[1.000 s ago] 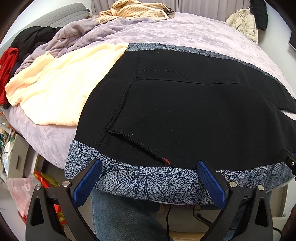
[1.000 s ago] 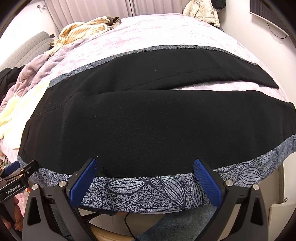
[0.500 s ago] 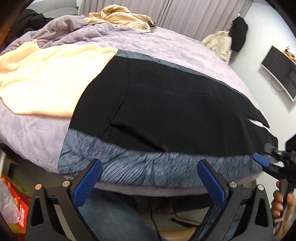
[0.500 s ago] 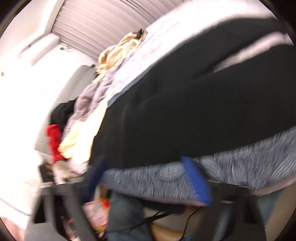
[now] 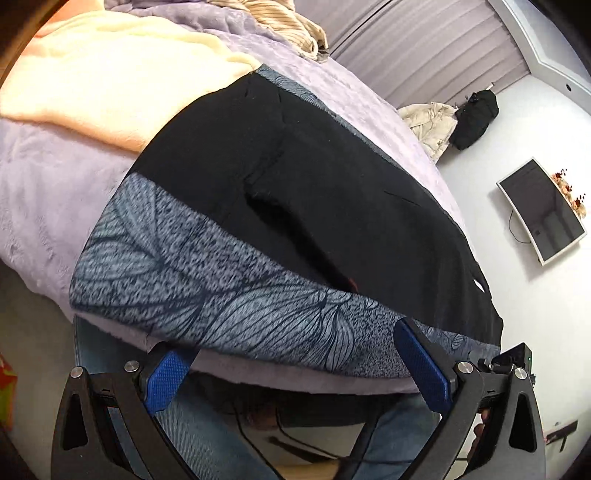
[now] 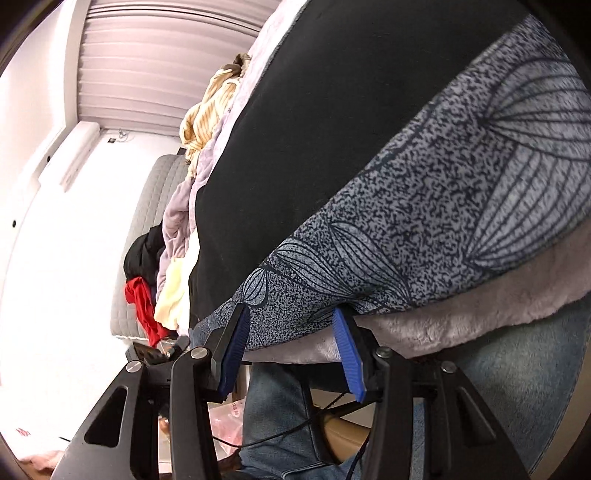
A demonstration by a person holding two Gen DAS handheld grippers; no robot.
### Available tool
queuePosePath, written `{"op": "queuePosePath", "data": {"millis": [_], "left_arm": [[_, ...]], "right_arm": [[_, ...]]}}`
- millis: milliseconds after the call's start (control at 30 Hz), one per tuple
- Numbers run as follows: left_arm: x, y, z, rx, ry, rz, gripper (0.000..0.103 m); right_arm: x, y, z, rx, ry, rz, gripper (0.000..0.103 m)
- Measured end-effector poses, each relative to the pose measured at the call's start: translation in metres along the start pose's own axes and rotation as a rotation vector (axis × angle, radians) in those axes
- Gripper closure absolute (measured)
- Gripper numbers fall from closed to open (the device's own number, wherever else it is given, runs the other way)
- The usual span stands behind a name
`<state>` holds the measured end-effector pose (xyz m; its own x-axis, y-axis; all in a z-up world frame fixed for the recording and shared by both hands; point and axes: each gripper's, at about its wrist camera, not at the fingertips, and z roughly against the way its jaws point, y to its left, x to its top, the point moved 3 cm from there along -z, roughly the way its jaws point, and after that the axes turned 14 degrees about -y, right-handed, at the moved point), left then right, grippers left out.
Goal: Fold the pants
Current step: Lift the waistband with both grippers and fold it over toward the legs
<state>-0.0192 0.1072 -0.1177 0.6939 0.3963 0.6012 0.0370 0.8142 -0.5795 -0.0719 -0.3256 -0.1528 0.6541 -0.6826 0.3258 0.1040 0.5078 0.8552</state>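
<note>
Black pants [image 5: 332, 177], one pair with a grey leaf-print band [image 5: 207, 280], lie spread flat on the bed [image 5: 40, 192], the band hanging over the bed's near edge. Your left tongs [image 5: 295, 365] are released, jaws wide, both blue pads at the band's lower edge and not pressing it. Your right tongs [image 6: 291, 350] have just been closing; the band's edge sits between the two pads, but you cannot tell whether they pinch it yet. Beyond the pants, toward the bed's head, lie one cream blanket [image 5: 110, 74] and one striped garment [image 5: 280, 22]. One screen [image 5: 543, 210] hangs on the wall past the bed's foot.
</note>
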Motion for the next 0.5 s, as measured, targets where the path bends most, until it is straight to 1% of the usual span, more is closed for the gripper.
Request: {"op": "queuePosePath", "data": {"millis": [67, 133, 167, 200, 233, 300, 400, 433, 500], "left_arm": [[0.000, -0.004, 0.000, 0.000, -0.014, -0.012, 0.001], [0.004, -0.007, -0.002, 0.002, -0.022, -0.011, 0.003], [0.004, -0.009, -0.002, 0.004, -0.027, -0.010, 0.013], [0.005, -0.010, -0.003, 0.008, -0.022, -0.013, 0.017], [0.007, -0.010, -0.008, 0.018, -0.011, -0.020, 0.019], [0.007, -0.011, -0.009, 0.024, -0.011, -0.022, 0.019], [0.004, -0.014, -0.008, 0.031, -0.012, -0.028, 0.019], [0.004, -0.015, -0.009, 0.034, -0.011, -0.032, 0.019], [0.004, -0.016, -0.013, 0.042, -0.011, -0.037, 0.019]], "right_arm": [[-0.001, 0.002, -0.004, 0.019, -0.011, -0.020, 0.051], [-0.001, -0.010, 0.000, 0.051, -0.025, -0.071, 0.051], [-0.001, -0.017, 0.000, 0.072, -0.034, -0.095, 0.051], [-0.002, -0.020, 0.000, 0.087, -0.038, -0.112, 0.051], [-0.004, -0.022, 0.002, 0.101, -0.039, -0.127, 0.051], [-0.008, -0.024, 0.005, 0.106, -0.038, -0.126, 0.051], [-0.009, -0.028, 0.008, 0.035, -0.038, -0.094, 0.051], [-0.008, -0.031, 0.010, 0.030, -0.052, -0.099, 0.051], [-0.007, -0.035, 0.013, 0.052, -0.082, -0.127, 0.051]]}}
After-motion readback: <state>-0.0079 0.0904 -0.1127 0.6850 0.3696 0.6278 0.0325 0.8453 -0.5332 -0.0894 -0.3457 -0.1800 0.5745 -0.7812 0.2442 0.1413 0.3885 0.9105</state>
